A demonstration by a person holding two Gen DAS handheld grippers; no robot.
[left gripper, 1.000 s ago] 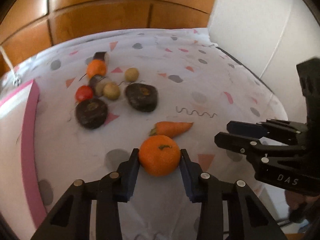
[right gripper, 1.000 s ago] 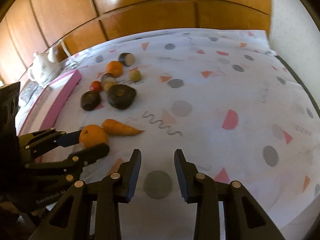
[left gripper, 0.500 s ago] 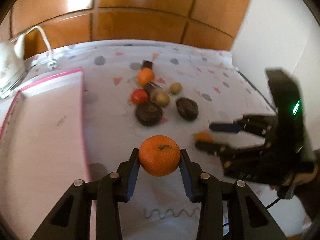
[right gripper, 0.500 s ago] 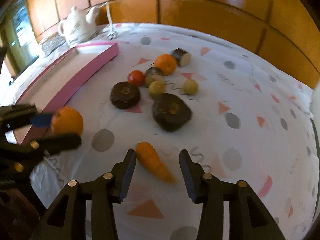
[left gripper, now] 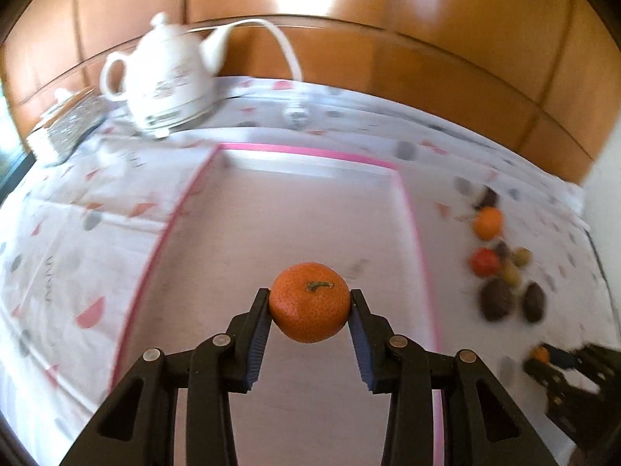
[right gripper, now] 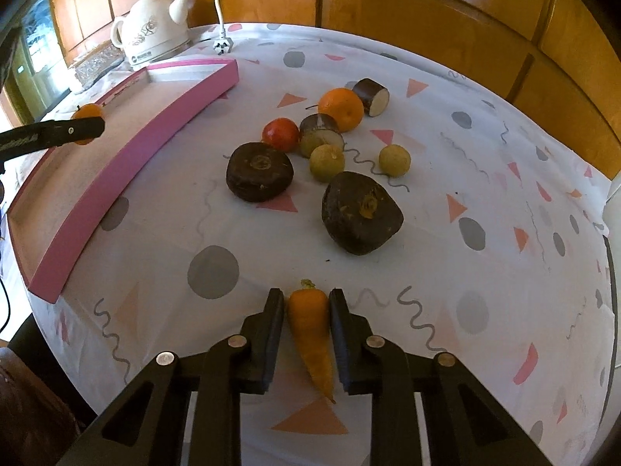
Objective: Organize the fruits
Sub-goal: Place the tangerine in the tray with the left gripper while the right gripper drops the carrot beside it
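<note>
From my left camera the teapot (left gripper: pixel 167 81) at the upper left is blurred. The heap of fruits (left gripper: pixel 504 272) at the right is smeared too, so I cannot tell each kind. My right gripper (left gripper: pixel 543 361) at the lower right is blurred and cut by the frame edge. From my right camera, a finger of my left gripper (right gripper: pixel 83 126) hides part of the mandarin (right gripper: pixel 87 110).
</note>
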